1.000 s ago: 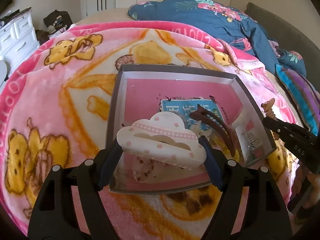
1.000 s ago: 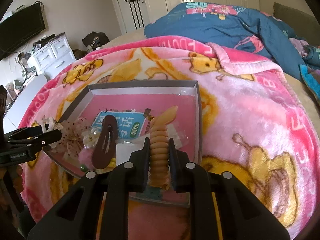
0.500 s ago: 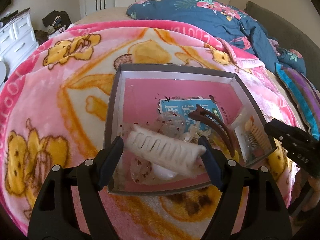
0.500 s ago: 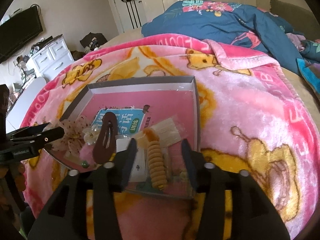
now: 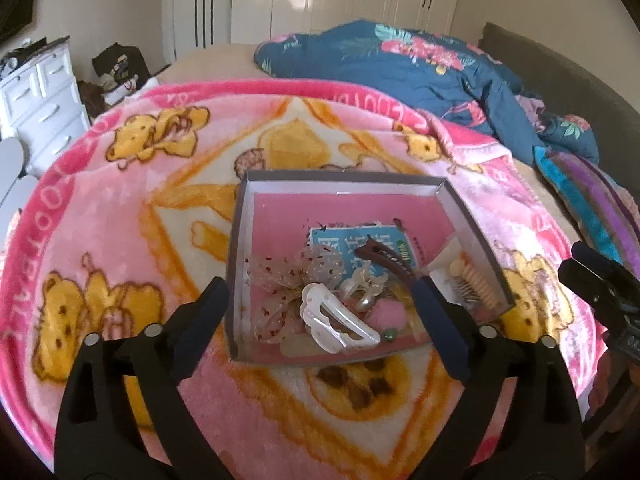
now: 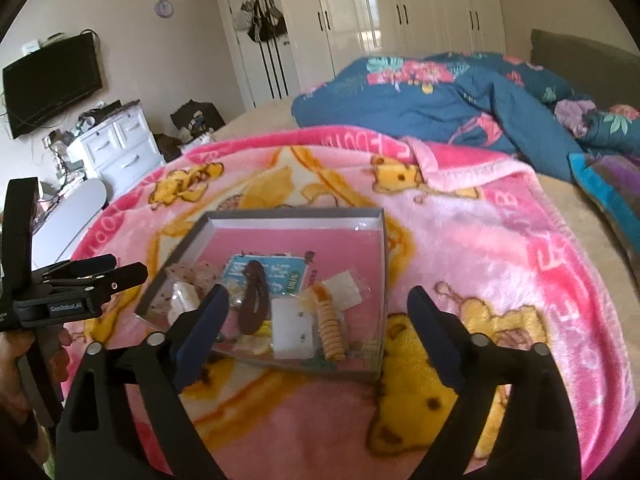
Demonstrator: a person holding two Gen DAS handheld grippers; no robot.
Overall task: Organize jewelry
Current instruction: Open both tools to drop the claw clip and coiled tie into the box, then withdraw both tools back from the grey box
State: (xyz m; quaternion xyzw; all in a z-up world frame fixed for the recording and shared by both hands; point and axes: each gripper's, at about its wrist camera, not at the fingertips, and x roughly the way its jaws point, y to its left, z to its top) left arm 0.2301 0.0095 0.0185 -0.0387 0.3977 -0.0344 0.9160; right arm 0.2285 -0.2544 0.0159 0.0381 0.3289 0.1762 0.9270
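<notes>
A grey box [image 5: 348, 178] with a pink floor lies on the pink blanket; it also shows in the right wrist view [image 6: 296, 214]. In it lie a white cloud-shaped hair claw [image 5: 338, 318], a sheer dotted bow [image 5: 288, 276], a brown snap clip [image 5: 390, 258], [image 6: 254, 298] and an orange spiral clip [image 5: 474, 282], [image 6: 331, 330]. My left gripper [image 5: 322, 326] is open and empty, pulled back over the box's near edge. My right gripper [image 6: 318, 330] is open and empty, near the box's near right side.
A pink cartoon blanket [image 5: 140, 208] covers the bed. A blue floral duvet [image 5: 420, 68] is bunched at the far right. A white dresser [image 5: 36, 96] stands left of the bed, wardrobes stand behind. The left gripper also shows at the left of the right wrist view [image 6: 80, 284].
My left gripper let the cloud claw drop into the box and my right gripper let go of the orange spiral clip there. Both opened wide and pulled back and up.
</notes>
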